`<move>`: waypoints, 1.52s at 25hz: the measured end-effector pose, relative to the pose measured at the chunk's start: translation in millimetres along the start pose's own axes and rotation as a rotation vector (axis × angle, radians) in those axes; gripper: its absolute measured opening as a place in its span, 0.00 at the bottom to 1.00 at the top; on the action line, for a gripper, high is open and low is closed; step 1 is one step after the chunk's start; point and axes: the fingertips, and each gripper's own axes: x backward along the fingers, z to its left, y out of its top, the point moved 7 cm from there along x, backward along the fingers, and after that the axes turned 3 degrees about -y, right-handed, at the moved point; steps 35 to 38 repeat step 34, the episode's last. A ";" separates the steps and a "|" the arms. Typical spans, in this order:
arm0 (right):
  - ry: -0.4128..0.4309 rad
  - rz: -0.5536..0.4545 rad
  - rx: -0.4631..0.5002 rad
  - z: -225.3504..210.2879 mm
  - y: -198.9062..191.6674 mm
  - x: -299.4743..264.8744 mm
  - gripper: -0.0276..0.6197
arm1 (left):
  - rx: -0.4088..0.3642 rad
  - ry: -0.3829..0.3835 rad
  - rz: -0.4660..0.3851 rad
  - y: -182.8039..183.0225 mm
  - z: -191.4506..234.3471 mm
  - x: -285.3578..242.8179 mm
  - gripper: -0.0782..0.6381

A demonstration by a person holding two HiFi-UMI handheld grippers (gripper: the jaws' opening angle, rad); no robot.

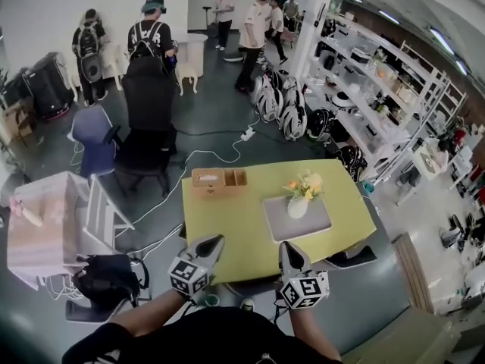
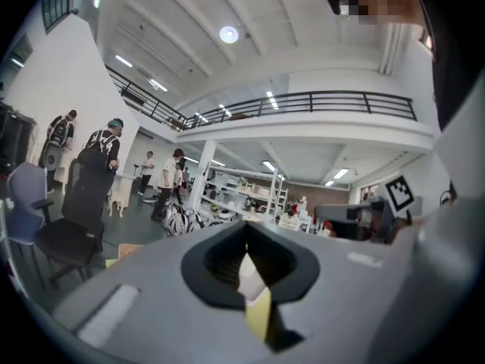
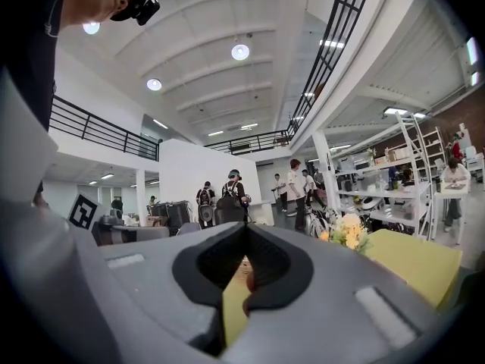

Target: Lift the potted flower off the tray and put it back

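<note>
The potted flower (image 1: 300, 196), yellow and white blooms in a small white pot, stands upright on a grey tray (image 1: 318, 224) at the right of the yellow-green table (image 1: 227, 226). My left gripper (image 1: 216, 240) and right gripper (image 1: 286, 246) hover side by side over the table's near edge, well short of the tray. Neither holds anything. In the left gripper view the left gripper (image 2: 245, 230) has its jaws meeting, with only table showing past them. In the right gripper view the right gripper (image 3: 246, 230) is likewise shut, and the flower (image 3: 345, 232) shows ahead to the right.
A wooden tissue box (image 1: 219, 180) sits at the table's far left corner. Black (image 1: 144, 154) and blue (image 1: 95, 139) chairs stand beyond the table. A white cart (image 1: 45, 226) and black bag (image 1: 106, 279) are at the left, shelving (image 1: 379, 105) at the right. Several people stand far back.
</note>
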 end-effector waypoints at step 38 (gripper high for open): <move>-0.007 0.023 0.032 -12.7 -11.0 17.7 0.05 | 0.039 0.034 -0.003 -17.3 -14.6 4.8 0.12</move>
